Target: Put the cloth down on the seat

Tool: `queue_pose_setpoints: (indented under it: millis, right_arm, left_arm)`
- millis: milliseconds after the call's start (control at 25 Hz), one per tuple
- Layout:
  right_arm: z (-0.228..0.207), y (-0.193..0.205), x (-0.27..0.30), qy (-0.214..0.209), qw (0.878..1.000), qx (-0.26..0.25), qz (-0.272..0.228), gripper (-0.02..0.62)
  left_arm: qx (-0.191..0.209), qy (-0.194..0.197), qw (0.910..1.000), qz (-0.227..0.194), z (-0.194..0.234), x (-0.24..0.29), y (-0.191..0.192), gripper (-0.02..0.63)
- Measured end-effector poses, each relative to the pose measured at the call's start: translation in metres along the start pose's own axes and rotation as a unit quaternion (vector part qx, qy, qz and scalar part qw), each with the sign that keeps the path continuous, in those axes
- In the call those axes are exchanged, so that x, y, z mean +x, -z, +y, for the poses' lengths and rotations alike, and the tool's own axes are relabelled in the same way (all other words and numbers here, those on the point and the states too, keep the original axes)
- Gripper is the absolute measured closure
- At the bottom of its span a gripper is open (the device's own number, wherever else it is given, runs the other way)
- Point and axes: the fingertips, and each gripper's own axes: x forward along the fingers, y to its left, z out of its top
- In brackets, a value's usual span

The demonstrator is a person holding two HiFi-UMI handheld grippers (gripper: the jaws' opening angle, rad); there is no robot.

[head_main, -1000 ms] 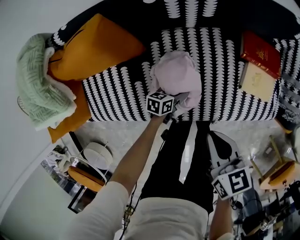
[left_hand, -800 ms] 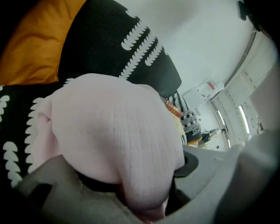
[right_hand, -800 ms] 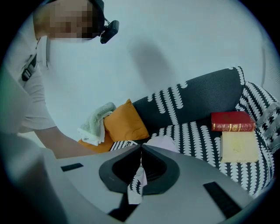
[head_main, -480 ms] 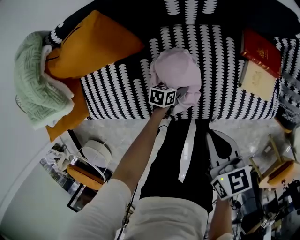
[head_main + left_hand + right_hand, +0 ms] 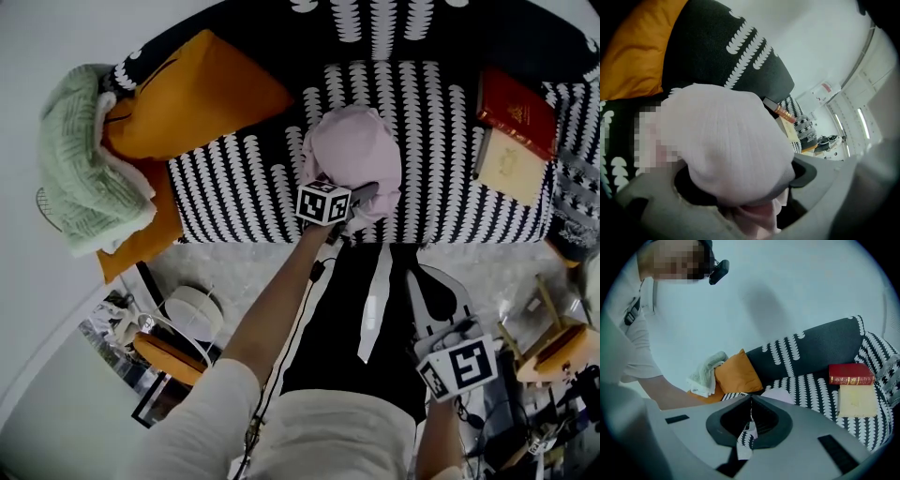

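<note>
The cloth rests bunched at the front middle of the seat, where the jaws of the left gripper have just been opening wide, loose round its near fold so it can stay there, while the right gripper waits off the seat's front, closed and empty.

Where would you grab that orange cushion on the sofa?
I'd pinch the orange cushion at its pointed corner over the patterned seat, coming from that seat's middle: that corner tapers thin and lies free, while the green blanket crowds its other end.
</note>
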Motion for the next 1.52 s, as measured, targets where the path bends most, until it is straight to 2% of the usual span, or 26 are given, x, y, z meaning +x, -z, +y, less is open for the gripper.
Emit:
queue_pose_setpoints:
  millis: [160,520,680,800,960,1080,1200,1360,1520]
  right_arm:
    - [0.006,-0.011,-0.007,0.004,1.0,-0.007,-0.005,0.586]
    - [0.026,-0.038,-0.031,0.011,0.999,-0.034,-0.021,0.586]
    - [0.04,-0.053,-0.044,0.011,0.998,-0.053,-0.028,0.586]
    - [0.049,-0.069,-0.054,0.011,0.997,-0.07,-0.042,0.586]
    - [0.063,-0.091,-0.072,0.014,0.994,-0.089,-0.061,0.586]
    - [0.073,-0.109,-0.087,0.013,0.992,-0.101,-0.081,0.586]
    - [0.08,-0.12,-0.096,0.014,0.99,-0.107,-0.094,0.586]
    - [0.087,-0.134,-0.104,0.018,0.986,-0.124,-0.105,0.586]
    - [0.093,-0.145,-0.114,0.025,0.984,-0.127,-0.124,0.586]
  left_arm:
    - [0.001,-0.017,0.9999,0.004,0.0,-0.013,0.004,0.183]
    - [-0.008,-0.035,0.9993,0.013,-0.001,-0.055,0.018,0.181]
    - [0.008,-0.044,0.999,-0.006,-0.013,-0.083,0.005,0.181]
    - [0.023,-0.043,0.9985,-0.026,-0.03,-0.104,-0.012,0.183]
    - [0.038,-0.018,0.9973,-0.061,-0.072,-0.135,-0.039,0.183]
    - [0.072,-0.001,0.9939,-0.084,-0.11,-0.158,-0.062,0.184]
    - [0.105,0.014,0.9881,-0.111,-0.148,-0.184,-0.08,0.212]
    - [0.131,0.033,0.9777,-0.16,-0.192,-0.22,-0.104,0.279]
    - [0.155,0.032,0.9622,-0.222,-0.223,-0.264,-0.125,0.409]
